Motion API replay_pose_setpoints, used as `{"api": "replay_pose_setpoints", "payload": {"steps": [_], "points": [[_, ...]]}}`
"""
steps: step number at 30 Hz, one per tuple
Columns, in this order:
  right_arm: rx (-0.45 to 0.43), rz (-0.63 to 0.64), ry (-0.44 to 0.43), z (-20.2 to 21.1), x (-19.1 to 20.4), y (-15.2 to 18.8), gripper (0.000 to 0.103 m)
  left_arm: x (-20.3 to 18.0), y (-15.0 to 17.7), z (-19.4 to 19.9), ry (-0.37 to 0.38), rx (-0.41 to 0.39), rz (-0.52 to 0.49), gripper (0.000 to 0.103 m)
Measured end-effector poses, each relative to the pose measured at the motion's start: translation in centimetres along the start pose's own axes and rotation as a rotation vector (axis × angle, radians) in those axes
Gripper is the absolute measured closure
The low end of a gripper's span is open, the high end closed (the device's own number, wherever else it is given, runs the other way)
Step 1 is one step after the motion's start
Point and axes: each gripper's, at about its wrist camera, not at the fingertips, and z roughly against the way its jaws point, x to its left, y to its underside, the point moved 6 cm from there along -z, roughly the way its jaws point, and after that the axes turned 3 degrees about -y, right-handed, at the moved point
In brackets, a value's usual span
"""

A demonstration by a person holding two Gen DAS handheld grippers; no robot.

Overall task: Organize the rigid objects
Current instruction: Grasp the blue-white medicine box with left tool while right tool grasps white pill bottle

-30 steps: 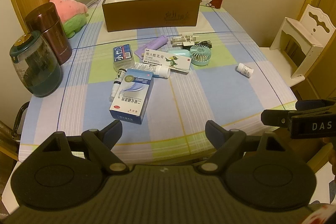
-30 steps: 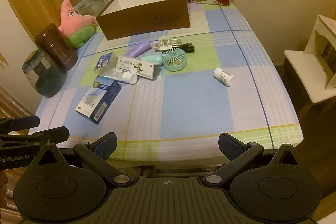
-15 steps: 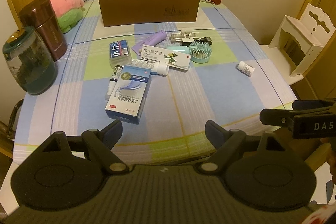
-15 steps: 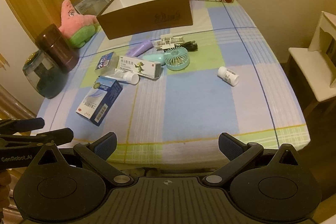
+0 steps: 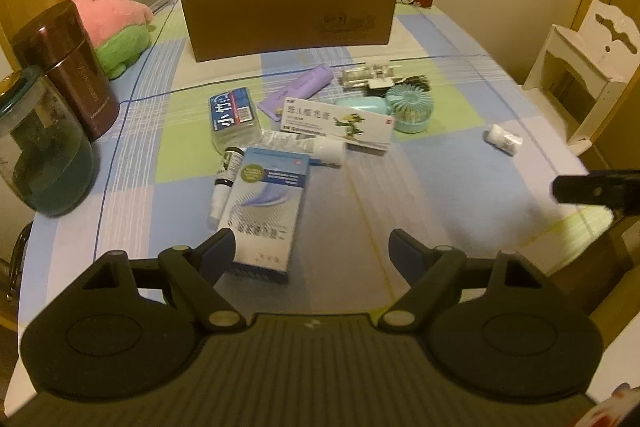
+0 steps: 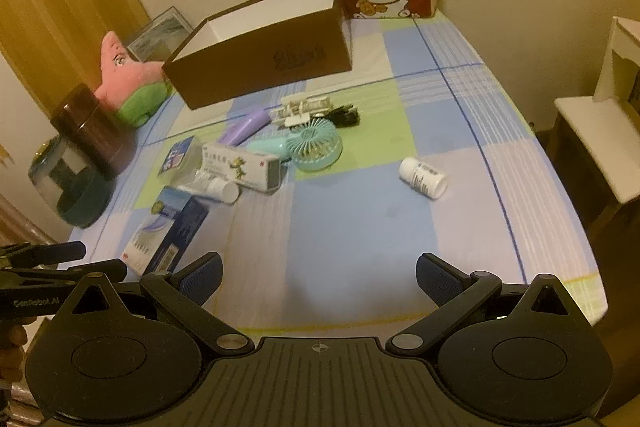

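The left gripper (image 5: 311,247) gapes wide and empty, the blue medicine box (image 5: 266,211) at its 11 o'clock. At 12 stands the brown box (image 5: 290,13). The right gripper (image 6: 319,277), equally spread and empty, has the white pill bottle (image 6: 423,177) at 1 o'clock.

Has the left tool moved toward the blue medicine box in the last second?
Yes. The left tool has come forward over the table edge: its left fingertip now overlaps the near end of the blue medicine box, with the brown box looming nearer.
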Motion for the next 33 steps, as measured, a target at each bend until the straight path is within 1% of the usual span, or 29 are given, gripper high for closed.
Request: {"api": "replay_pose_setpoints", "payload": {"steps": [9,13,16,18,20,21,23,24,26,28,33], "points": [[0.018,0.012,0.024,-3.3,-2.4,-1.8,0.0,2.0,-1.0,-4.9,-0.013,0.03,-0.006,0.02],[0.035,0.016,0.036,-4.8,-3.6,-2.7,0.001,2.6,-1.1,-6.9,-0.031,0.062,-0.009,0.02],[0.045,0.019,0.035,-5.7,-4.2,-3.4,0.004,3.0,-1.0,-8.3,-0.048,0.087,0.0,0.02],[0.058,0.026,0.034,-6.3,-4.6,-3.7,0.008,3.1,-0.9,-9.0,-0.049,0.104,0.006,0.02],[0.067,0.033,0.035,-6.8,-5.0,-4.0,0.009,3.0,-0.7,-9.8,-0.05,0.123,0.01,0.02],[0.073,0.037,0.034,-6.9,-5.2,-4.1,0.01,2.9,-0.6,-10.1,-0.052,0.134,0.012,0.024],[0.083,0.043,0.035,-7.3,-5.5,-4.3,0.01,2.6,-0.4,-10.4,-0.047,0.15,0.022,0.036],[0.088,0.044,0.034,-7.4,-5.7,-4.4,0.01,2.3,-0.3,-10.4,-0.038,0.162,0.03,0.039],[0.095,0.044,0.031,-7.7,-6.0,-4.5,0.011,1.4,-0.1,-10.4,-0.01,0.18,0.048,0.04],[0.104,0.047,0.025,-7.9,-6.3,-4.7,0.011,0.2,0.0,-10.2,0.007,0.187,0.046,0.04],[0.109,0.089,0.023,-8.2,-7.1,-5.3,0.013,-0.9,-0.8,-10.6,-0.013,0.193,0.083,0.04]]}}
